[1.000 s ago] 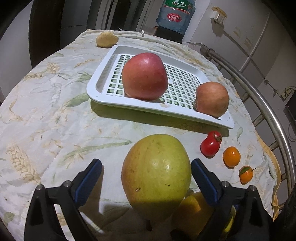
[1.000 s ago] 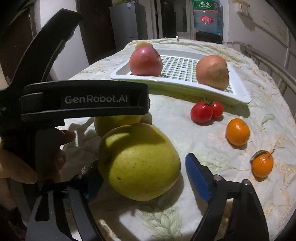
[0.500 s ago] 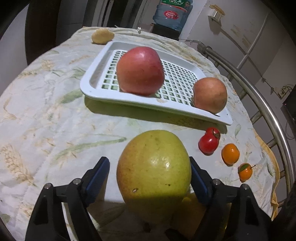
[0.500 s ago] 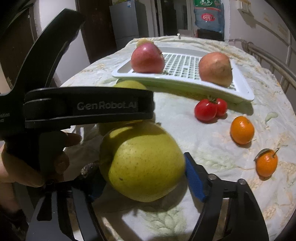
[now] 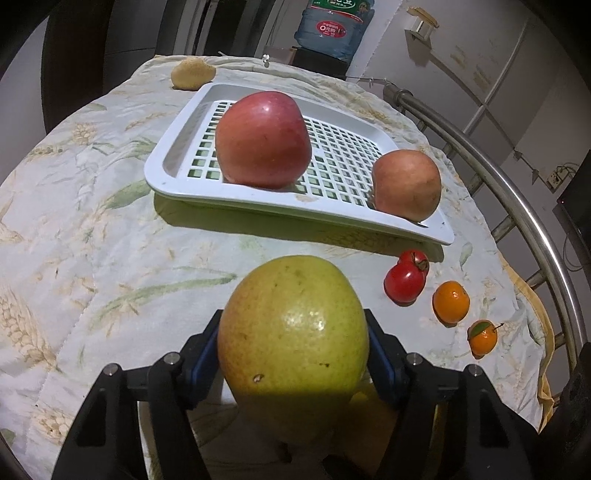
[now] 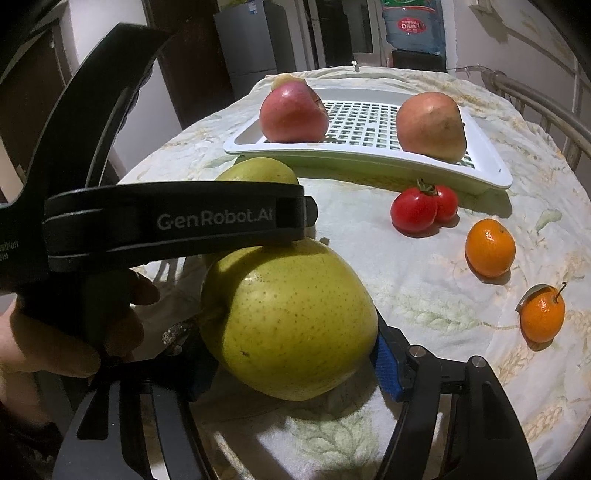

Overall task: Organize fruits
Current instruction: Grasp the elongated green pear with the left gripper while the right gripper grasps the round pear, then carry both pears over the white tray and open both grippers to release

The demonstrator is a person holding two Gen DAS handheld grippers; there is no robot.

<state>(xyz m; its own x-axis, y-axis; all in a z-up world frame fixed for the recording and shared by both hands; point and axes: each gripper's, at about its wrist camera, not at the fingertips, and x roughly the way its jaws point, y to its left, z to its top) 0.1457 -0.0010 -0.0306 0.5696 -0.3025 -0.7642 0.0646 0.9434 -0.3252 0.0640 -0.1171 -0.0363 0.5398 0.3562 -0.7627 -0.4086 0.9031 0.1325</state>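
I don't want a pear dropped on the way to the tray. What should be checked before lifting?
1. Left gripper closed on its pear, jaws just closing: ok.
2. Right gripper pressing its pear: ok on the near blue pad; far pad hidden, cannot tell.
3. Free space on the tray between the red apple and the paler apple: ok.
4. Tomatoes and tangerines clear of both pears: ok.
5. Tray sitting level: not ok, it looks tilted.

Behind your cloth-covered surface (image 5: 110, 236): a water jug (image 5: 334, 26), a grey refrigerator (image 6: 245, 44), a curved metal rail (image 5: 517, 206), pale walls.
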